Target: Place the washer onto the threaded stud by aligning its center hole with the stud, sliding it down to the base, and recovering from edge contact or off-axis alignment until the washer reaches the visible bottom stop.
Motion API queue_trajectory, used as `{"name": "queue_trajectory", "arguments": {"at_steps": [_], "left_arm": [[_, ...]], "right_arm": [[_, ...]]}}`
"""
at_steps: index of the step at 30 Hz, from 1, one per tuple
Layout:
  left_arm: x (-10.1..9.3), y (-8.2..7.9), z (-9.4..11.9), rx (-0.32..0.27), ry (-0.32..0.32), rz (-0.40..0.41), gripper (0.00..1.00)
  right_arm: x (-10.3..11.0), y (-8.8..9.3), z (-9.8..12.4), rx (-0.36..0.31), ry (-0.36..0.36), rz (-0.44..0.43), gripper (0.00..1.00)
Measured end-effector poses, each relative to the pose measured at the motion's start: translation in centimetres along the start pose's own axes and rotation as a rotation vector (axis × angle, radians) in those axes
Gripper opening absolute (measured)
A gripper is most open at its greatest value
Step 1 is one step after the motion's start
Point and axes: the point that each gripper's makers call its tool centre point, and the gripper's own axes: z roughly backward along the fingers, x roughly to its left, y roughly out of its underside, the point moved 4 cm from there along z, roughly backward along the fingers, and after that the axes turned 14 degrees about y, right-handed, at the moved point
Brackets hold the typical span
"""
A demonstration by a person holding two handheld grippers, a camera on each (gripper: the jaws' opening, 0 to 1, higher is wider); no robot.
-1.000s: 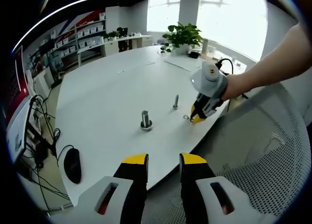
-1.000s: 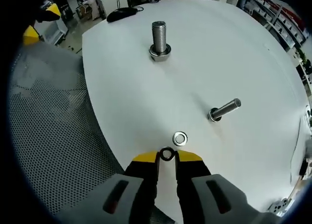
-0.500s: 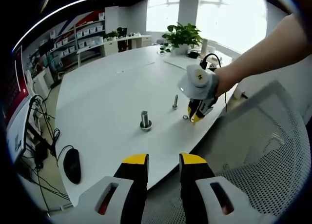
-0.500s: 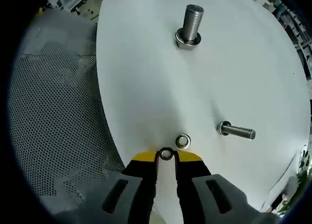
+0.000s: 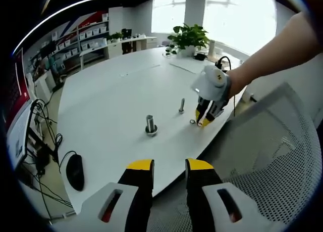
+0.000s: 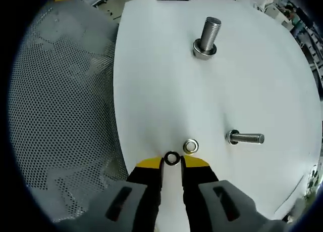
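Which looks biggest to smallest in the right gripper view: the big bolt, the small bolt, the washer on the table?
1. Big bolt, thickest and tallest.
2. Small bolt, thinner and shorter.
3. Washer on the table, a small ring.
The washer lies nearest the camera, so it may really be smaller than it looks.

We note a white desk (image 5: 116, 90) with a rounded edge. A black computer mouse (image 5: 75, 171) rests near its corner, and black cables (image 5: 43, 136) hang beside that end. At the far end, a potted plant (image 5: 189, 37) stands before bright windows (image 5: 237, 14). White shelving (image 5: 88, 37) with storage boxes lines the far wall. A perforated grey mesh chair surface (image 5: 282, 156) lies just beside the desk edge. A second, smaller bolt (image 6: 246, 138) stands on the desk, and a loose spare ring (image 6: 190, 146) lies flat near it.
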Motion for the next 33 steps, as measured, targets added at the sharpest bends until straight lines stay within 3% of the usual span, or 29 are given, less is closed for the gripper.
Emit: {"name": "queue_trajectory", "arguments": {"at_steps": [4,12,17,24,27,33], "left_arm": [[-0.1,0.0,0.0,0.006,0.003,-0.004,0.22],[-0.1,0.0,0.0,0.004,0.002,-0.006,0.22],[-0.2,0.1,0.0,0.008,0.0,-0.015,0.22],[-0.2,0.0,0.0,0.001,0.003,-0.013,0.22],[-0.2,0.1,0.0,0.005,0.005,-0.014,0.22],[-0.2,0.0,0.0,0.001,0.007,-0.015,0.22]], "right_arm": [[-0.2,0.0,-0.2,0.01,0.016,-0.052,0.15],[0.2,-0.3,-0.1,0.057,0.064,-0.064,0.15],[0.3,-0.2,0.0,0.089,0.096,-0.128,0.15],[0.1,0.4,0.2,0.038,0.11,-0.233,0.14],[-0.2,1.0,0.4,0.064,0.118,-0.269,0.14],[-1.8,0.7,1.4,0.015,0.141,-0.366,0.14]]}}
